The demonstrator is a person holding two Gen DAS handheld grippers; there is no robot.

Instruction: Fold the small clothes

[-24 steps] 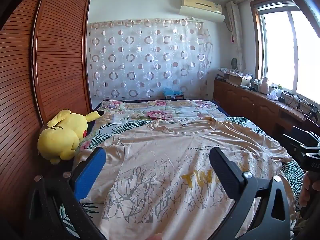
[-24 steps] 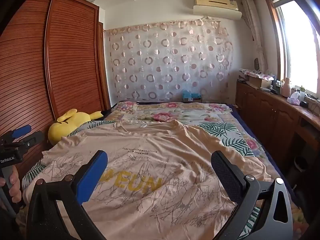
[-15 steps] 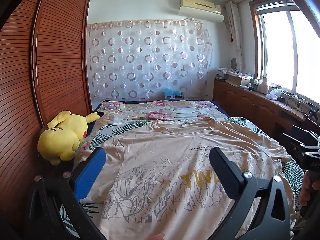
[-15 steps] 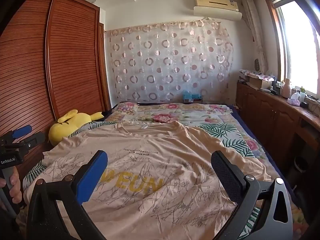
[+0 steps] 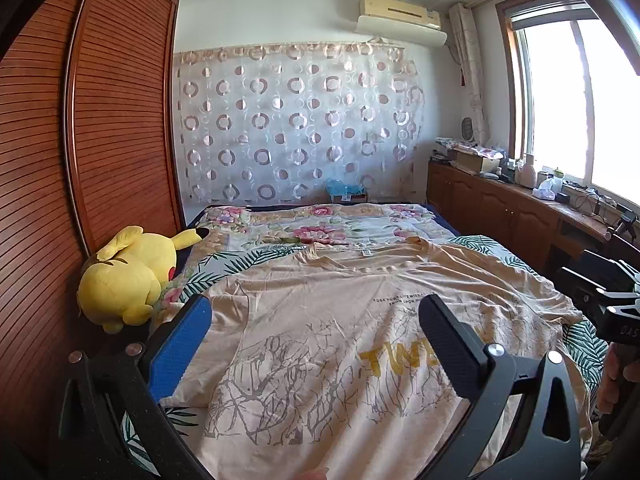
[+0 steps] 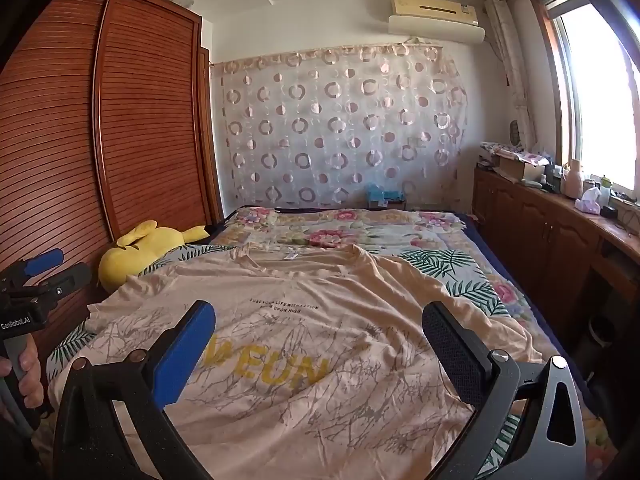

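Both tongs wide apart above the spread shirt, little changed from a moment ago

A peach cotton T-shirt with grey branch print and yellow lettering lies spread flat, front up, across the floral and leaf-patterned bedspread, filling the lower middle of both views, its collar toward the far end of the bed. The left gripper, with one blue pad and one black, stands wide apart above the shirt's chest print with nothing between the pads; it shows again at the left edge of the right wrist view, held by a hand. The right gripper is likewise spread wide and empty over the yellow lettering. A yellow plush toy with pointed ears sits at middle left against the brown slatted wooden wardrobe. Against the earlier frames, the shirt, toy and both spread grippers keep almost the same places; the views have only tipped slightly, showing a little more ceiling
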